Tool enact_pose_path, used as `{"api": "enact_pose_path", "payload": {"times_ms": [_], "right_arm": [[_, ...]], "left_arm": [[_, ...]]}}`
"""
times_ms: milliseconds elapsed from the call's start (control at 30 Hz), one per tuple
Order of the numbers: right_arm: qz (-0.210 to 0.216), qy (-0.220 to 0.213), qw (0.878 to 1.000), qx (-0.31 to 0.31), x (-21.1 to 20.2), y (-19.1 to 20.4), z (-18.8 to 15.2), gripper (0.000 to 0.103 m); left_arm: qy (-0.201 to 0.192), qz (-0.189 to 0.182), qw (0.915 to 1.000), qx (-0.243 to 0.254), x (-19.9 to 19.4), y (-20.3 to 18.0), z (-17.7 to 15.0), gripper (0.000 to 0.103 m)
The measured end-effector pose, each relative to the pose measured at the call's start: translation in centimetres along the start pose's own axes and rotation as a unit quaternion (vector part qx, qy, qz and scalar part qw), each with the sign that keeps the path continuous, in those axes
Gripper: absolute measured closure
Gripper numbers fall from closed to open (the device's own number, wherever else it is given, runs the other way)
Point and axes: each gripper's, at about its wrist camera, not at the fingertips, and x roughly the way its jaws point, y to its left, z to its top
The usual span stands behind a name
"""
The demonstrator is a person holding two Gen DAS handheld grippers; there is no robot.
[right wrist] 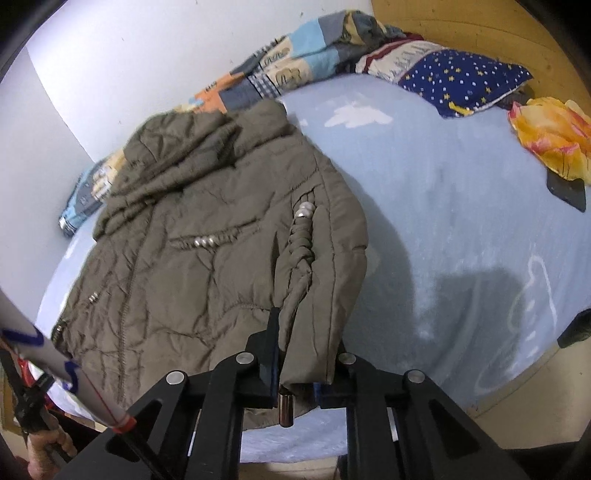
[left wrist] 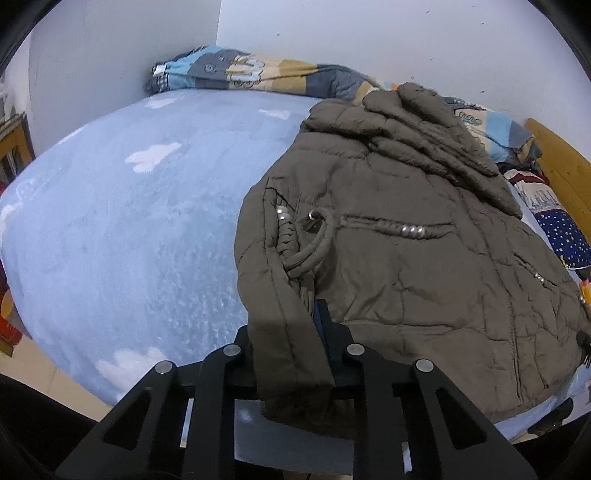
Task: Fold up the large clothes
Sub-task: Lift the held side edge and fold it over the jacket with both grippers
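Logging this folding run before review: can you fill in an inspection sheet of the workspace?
Surface: bed under a light blue cloud-print blanket.
Job's things: olive padded jacket spread out, hood toward the wall.
Clutter: patchwork quilt, starry pillow, orange cloth.
Grippers: left gripper and right gripper each shut on the jacket's near hem.
Cables: nothing seen.
Surroundings: white walls, wooden headboard.

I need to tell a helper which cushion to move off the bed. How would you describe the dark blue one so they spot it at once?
Start at the bed's pale blue blanket and look to the wooden headboard. The pillow lies against it, beside the patchwork quilt. It alone is navy with small yellow stars and white dots.
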Motion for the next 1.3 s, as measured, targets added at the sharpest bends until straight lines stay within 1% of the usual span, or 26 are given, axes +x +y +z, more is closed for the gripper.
{"api": "enact_pose_path", "payload": {"times_ms": [133, 267, 500, 633, 800, 867, 900, 1033, 1133, 1233, 1267, 1300], "right_arm": [[0.019, -0.023, 1.0, 0.001, -1.6, 0.4, 0.4, 0.09], [0.026, -0.046, 0.999, -0.013, -3.4, 1.3, 0.8, 0.09], [0.042, -0.068, 0.996, -0.034, -6.0, 1.8, 0.7, 0.09], [0.067, -0.076, 0.994, -0.03, -7.6, 1.7, 1.8, 0.09], [0.099, -0.095, 0.99, -0.022, -8.9, 1.9, 4.9, 0.09], [0.107, -0.107, 0.988, -0.025, -9.4, 2.4, 7.1, 0.09], [0.11, -0.11, 0.988, -0.026, -9.5, 2.7, 7.8, 0.09], [0.124, -0.123, 0.984, -0.025, -9.5, 3.6, 12.3, 0.09], [0.119, -0.134, 0.983, -0.04, -8.4, 5.0, 16.4, 0.09], [0.114, -0.137, 0.983, -0.047, -6.6, 6.2, 20.8, 0.09], [0.113, -0.136, 0.983, -0.047, -5.8, 6.6, 22.0, 0.09], [0.109, -0.134, 0.984, -0.048, -4.8, 7.0, 23.4, 0.09]], "left_arm": [[-0.034, -0.005, 0.9992, 0.021, -2.3, -0.5, 0.8, 0.084], [-0.059, -0.009, 0.9974, 0.04, -4.2, -1.1, 1.5, 0.084], [-0.06, -0.026, 0.9974, 0.029, -5.8, -0.1, 2.2, 0.084], [-0.066, -0.039, 0.9965, 0.035, -6.8, 0.0, 3.8, 0.084], [-0.074, -0.064, 0.995, 0.024, -7.6, 0.2, 7.9, 0.084], [-0.086, -0.073, 0.9934, 0.017, -8.1, 0.0, 10.4, 0.084], [-0.09, -0.078, 0.9928, 0.014, -8.2, 0.0, 11.5, 0.084], [-0.1, -0.096, 0.9903, 0.005, -8.3, -0.9, 16.1, 0.083], [-0.105, -0.101, 0.9894, -0.003, -7.2, -2.0, 20.0, 0.082], [-0.099, -0.103, 0.9896, -0.018, -4.9, -3.0, 24.3, 0.081], [-0.094, -0.105, 0.9898, -0.022, -3.7, -3.5, 26.3, 0.08], [-0.091, -0.105, 0.9901, -0.024, -2.8, -3.9, 27.4, 0.078]]}}
